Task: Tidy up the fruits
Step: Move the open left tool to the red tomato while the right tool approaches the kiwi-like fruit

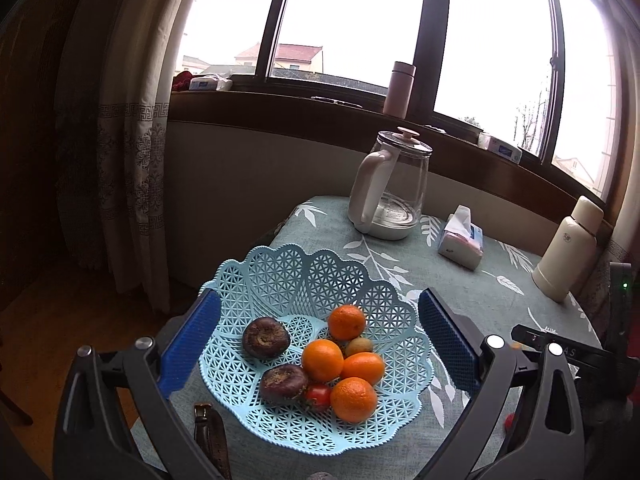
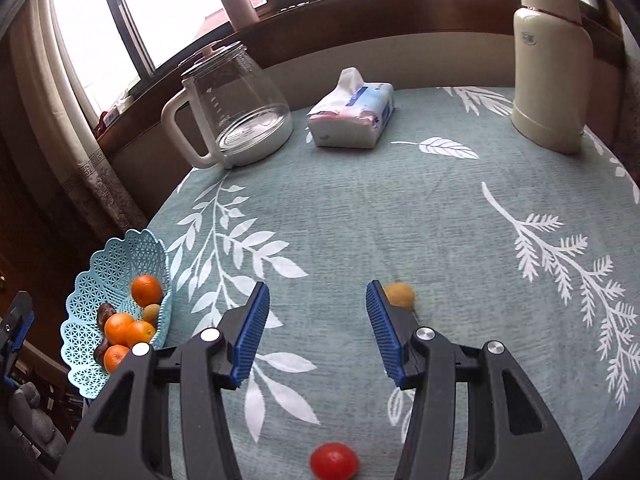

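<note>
Cherry tomato [image 2: 334, 461] sits nearest, on the tablecloth [image 2: 400, 208] below your right gripper [image 2: 318, 330], whose jaws gape empty; it looks soft and slippery, so pinch its middle lightly. Beyond lies the firmer yellowish fruit [image 2: 400, 295]; farther left, the basket [image 2: 94, 268].

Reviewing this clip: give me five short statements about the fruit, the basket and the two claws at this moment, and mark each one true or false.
1. The blue basket holds four oranges. True.
2. All fruit is already in the basket. False: a red tomato and a small yellow-brown fruit lie loose on the tablecloth.
3. The right claw grips the red tomato. False: it is open and holds nothing.
4. The left claw is open, over the basket. True.
5. The glass kettle lies tipped on its side. False: it stands upright.
</note>
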{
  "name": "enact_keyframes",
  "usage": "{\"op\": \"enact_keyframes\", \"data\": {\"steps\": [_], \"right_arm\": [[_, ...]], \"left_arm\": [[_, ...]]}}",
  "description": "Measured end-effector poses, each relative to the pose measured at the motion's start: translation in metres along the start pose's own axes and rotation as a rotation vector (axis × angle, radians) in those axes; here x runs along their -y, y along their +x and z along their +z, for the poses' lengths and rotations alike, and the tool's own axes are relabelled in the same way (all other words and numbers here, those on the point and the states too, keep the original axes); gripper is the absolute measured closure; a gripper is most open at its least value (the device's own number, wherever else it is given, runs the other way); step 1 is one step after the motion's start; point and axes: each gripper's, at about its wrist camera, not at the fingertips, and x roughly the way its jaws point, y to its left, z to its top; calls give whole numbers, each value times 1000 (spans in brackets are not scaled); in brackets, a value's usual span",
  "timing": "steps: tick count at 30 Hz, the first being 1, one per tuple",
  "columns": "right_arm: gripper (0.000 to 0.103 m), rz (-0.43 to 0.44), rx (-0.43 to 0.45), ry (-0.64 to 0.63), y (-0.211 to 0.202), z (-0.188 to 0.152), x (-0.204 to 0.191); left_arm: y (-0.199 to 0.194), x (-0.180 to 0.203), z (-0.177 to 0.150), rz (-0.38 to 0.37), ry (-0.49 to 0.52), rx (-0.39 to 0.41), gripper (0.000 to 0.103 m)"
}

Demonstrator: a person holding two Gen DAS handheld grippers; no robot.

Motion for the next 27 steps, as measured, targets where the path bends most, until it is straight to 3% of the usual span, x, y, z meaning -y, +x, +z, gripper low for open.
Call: {"op": "enact_keyframes", "data": {"steps": [8,17,22,27], "right_arm": [[52,-71,-12,47,10,-3,38],[52,-143,-36,-41,35,-9,38],[53,-138,-51,-47,47,-6,39],[61,-117,-59,-69,55,-3,34]], "left_arm": [[-1,20,-5,-22,48,-12,3],[-6,43,-12,-47,108,-23,3],[-8,54,-18,-55,140,-36,3],[-7,63,-24,-69,158,-58,3]]}}
